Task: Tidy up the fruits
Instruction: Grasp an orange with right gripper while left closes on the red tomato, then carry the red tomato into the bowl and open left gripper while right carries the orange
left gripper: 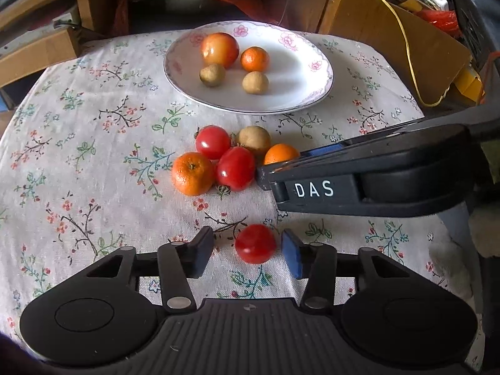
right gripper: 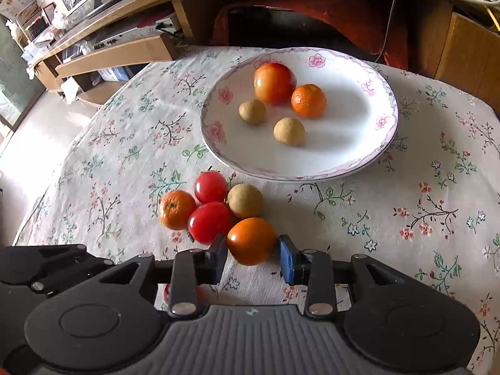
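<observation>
A small red tomato (left gripper: 255, 243) lies on the floral tablecloth between the fingers of my left gripper (left gripper: 248, 251). That gripper is open, with a gap on each side of the tomato. My right gripper (right gripper: 252, 257) has both pads touching an orange mandarin (right gripper: 251, 240), which sits at the near edge of a fruit cluster. In the cluster are two tomatoes (right gripper: 210, 186), another mandarin (right gripper: 176, 209) and a brown longan (right gripper: 245, 200). The flowered white plate (right gripper: 343, 131) behind holds a large red-orange fruit, a mandarin and two longans. The right gripper's fingers (left gripper: 312, 172) reach in from the right.
A low wooden shelf unit (right gripper: 131, 50) stands beyond the table's far left edge. A wooden cabinet (left gripper: 390, 37) with a yellow cable (left gripper: 406, 40) over it is at the far right. Tablecloth (left gripper: 93, 143) lies bare to the left of the fruit.
</observation>
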Available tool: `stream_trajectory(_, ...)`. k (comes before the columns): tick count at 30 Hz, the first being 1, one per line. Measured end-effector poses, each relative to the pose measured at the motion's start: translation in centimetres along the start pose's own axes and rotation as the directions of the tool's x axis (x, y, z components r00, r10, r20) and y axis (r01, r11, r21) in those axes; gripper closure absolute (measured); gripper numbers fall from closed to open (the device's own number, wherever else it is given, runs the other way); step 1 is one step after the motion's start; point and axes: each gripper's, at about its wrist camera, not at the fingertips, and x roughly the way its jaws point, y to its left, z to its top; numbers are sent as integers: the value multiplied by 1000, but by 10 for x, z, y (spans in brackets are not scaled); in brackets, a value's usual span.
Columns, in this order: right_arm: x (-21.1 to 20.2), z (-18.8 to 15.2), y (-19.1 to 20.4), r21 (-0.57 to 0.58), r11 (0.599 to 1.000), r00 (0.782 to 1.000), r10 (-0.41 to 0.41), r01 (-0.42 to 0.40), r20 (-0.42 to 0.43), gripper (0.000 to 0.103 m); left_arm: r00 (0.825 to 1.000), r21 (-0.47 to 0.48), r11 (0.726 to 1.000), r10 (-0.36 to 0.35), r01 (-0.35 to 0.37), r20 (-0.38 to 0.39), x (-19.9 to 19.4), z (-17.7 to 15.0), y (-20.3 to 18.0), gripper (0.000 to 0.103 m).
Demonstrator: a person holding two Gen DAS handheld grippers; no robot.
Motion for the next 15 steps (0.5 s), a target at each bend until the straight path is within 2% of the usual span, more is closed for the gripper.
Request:
stream_trajectory(5, -1, 0, 2, -23, 1000, 1000, -18, 18, 0, 68, 1000, 25, 1000, -1, 1, -8, 0, -3, -4, 58)
stream_trajectory(9, -3, -3, 0, -18, 1000, 1000, -19, 19, -1, 68, 1000, 2, 1000, -7, 7, 1, -1, 1, -3, 67)
stream_trajectory(15, -13, -4, -5, -6, 1000, 1000, -20, 20, 15, 68, 1000, 21, 1000, -2, 2, -9, 5, 0, -8, 67)
